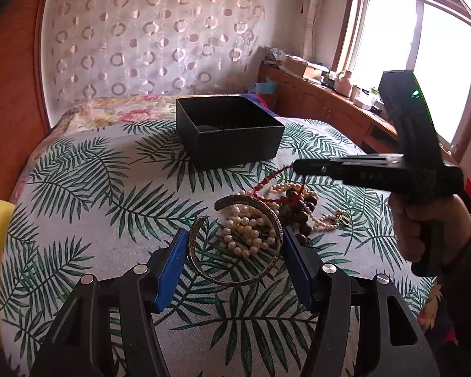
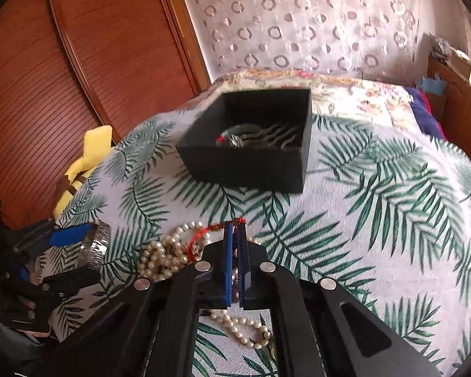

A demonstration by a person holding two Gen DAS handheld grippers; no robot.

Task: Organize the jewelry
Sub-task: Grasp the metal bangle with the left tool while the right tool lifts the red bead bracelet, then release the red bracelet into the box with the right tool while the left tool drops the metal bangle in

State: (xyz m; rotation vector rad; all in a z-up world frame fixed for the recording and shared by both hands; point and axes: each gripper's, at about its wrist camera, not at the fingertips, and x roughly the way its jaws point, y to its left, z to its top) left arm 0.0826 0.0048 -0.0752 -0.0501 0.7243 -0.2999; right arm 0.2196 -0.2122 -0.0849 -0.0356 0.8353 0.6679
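Note:
A black open box (image 1: 229,132) sits on the leaf-print bedspread; in the right wrist view the box (image 2: 251,138) holds a bangle with red thread (image 2: 235,136). A jewelry pile lies in front of it: pearl strands (image 1: 248,229), dark wooden beads (image 1: 301,207), a red cord bracelet (image 1: 267,185). My left gripper (image 1: 232,245) stands with its jaws on either side of a silver cuff bangle (image 1: 235,270), also seen in the right wrist view (image 2: 94,245). My right gripper (image 2: 235,229) is shut on the red cord bracelet (image 2: 235,221), above the pearls (image 2: 163,257).
A yellow plush toy (image 2: 81,163) lies at the bed's left edge by the wooden wardrobe (image 2: 47,78). A floral quilt (image 1: 119,110) lies behind the box. A wooden cabinet with clutter (image 1: 323,94) stands under the window at right.

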